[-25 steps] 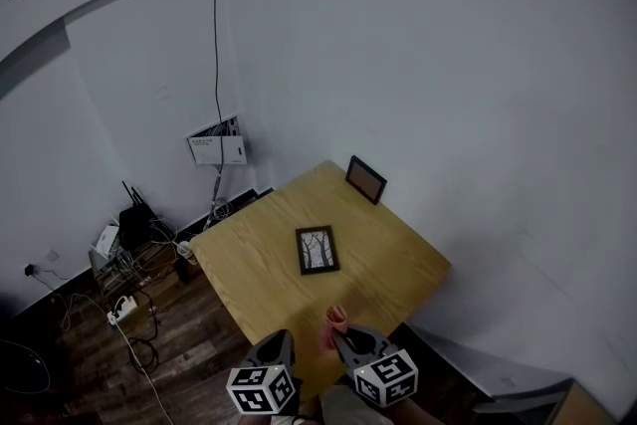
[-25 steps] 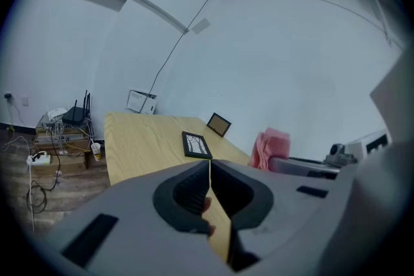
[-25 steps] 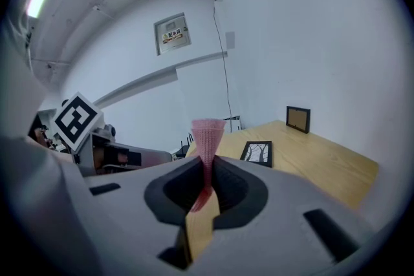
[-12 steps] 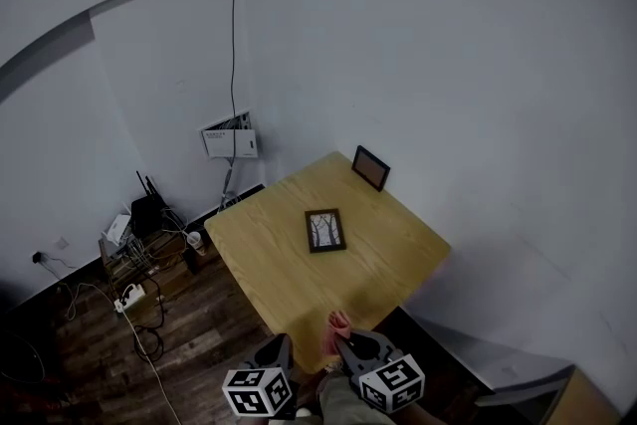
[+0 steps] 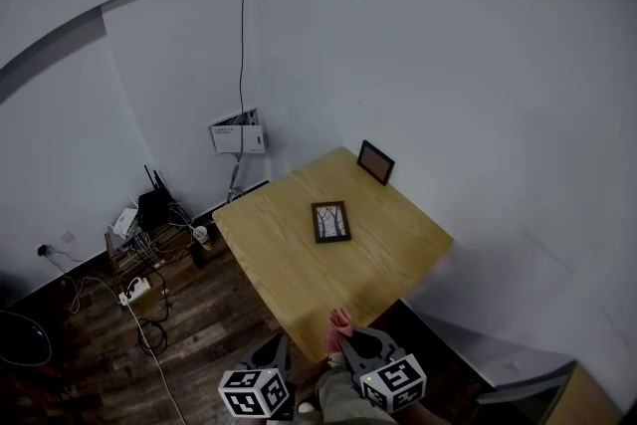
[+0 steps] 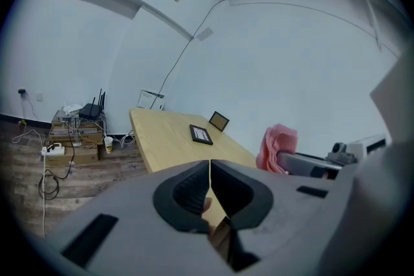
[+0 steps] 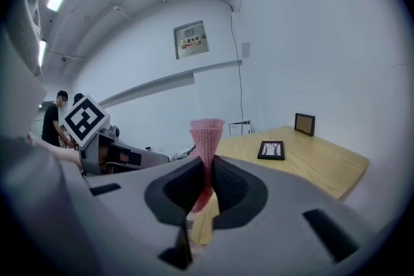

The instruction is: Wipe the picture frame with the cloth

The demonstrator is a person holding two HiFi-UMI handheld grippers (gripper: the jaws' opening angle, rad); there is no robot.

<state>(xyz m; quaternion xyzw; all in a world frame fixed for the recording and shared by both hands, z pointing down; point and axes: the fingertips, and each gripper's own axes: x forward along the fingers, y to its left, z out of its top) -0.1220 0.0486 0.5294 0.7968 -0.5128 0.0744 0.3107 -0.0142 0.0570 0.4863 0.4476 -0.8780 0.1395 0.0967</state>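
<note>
A dark picture frame lies flat in the middle of the wooden table; it also shows in the left gripper view as the frame and in the right gripper view as the frame. My right gripper is shut on a pink cloth, which sticks up between its jaws as the cloth. My left gripper is shut with nothing in it. Both grippers hang off the table's near edge, well short of the frame.
A second frame stands upright at the table's far edge by the white wall. Cables, a power strip and routers clutter the wooden floor left of the table. A white box hangs on the wall.
Both grippers have drawn back from the table toward the view's bottom edge, the cloth still in the right one. The table and frame now sit farther away in the view.
</note>
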